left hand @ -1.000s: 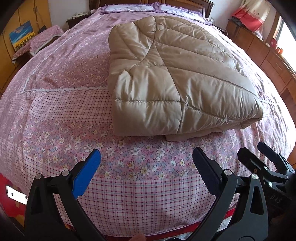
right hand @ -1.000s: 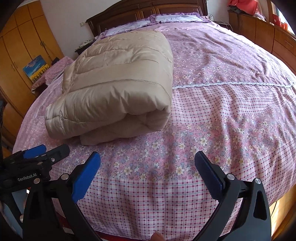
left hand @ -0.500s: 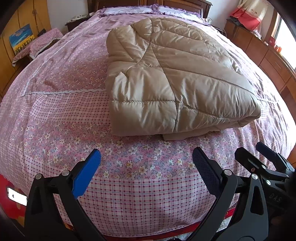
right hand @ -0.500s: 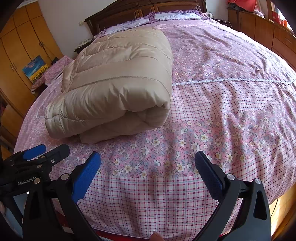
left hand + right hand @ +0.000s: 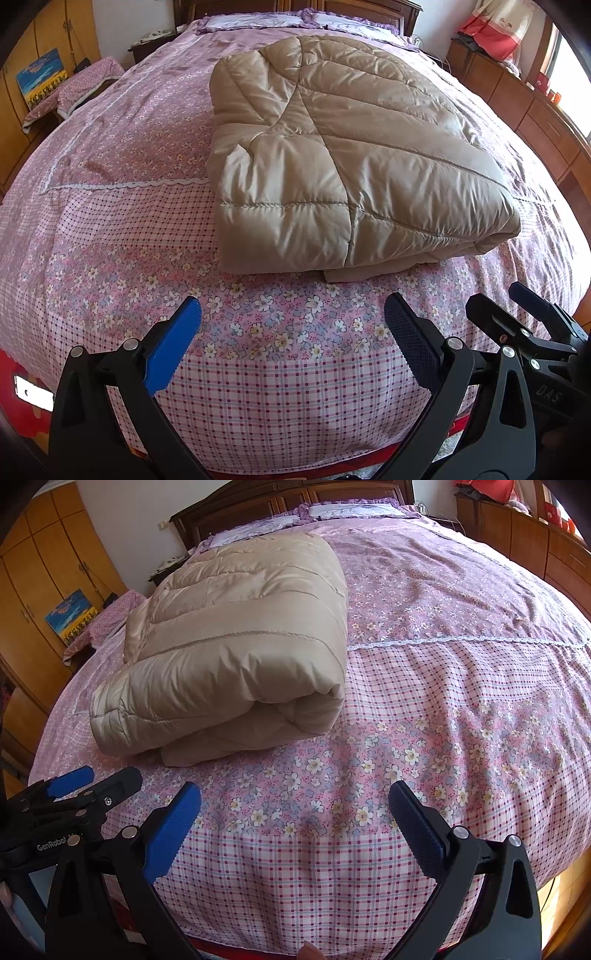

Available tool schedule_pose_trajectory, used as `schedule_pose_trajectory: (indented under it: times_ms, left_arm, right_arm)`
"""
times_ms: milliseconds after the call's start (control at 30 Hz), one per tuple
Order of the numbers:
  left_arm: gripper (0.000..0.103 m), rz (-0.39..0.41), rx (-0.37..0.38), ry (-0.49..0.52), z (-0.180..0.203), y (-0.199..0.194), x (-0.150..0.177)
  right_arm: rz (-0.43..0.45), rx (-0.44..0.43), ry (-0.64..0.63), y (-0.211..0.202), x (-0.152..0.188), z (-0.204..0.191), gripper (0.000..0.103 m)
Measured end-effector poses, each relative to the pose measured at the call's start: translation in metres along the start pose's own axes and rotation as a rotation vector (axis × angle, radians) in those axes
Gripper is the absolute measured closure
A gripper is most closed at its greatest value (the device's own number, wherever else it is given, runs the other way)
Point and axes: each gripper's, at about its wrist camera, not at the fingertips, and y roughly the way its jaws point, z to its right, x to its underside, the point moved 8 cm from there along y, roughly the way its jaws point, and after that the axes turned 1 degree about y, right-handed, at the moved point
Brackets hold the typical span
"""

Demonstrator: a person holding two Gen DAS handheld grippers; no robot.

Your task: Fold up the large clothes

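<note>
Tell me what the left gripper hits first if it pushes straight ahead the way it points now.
Probably the floral bedspread first, then the near edge of the folded beige coat. The left gripper is open and empty; depth is unclear through the fisheye.

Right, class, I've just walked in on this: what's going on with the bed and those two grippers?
A person holds two grippers over the foot of a bed with a pink floral cover. A beige padded garment lies folded into a thick bundle on the cover. The left gripper and the right gripper are both open, holding nothing, and sit short of the bundle's near edge without touching it. One layer sticks out from under that near edge.
</note>
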Motion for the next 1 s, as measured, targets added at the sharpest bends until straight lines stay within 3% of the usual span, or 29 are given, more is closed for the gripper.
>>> schedule_pose_trajectory:
  times_ms: [1000]
  left_arm:
    - [0.004,-0.005,0.002,-0.006,-0.0005,0.0023,0.0002]
  right_arm:
    - [-0.006,-0.003,-0.005,0.0028,-0.0006,-0.0039,0.006]
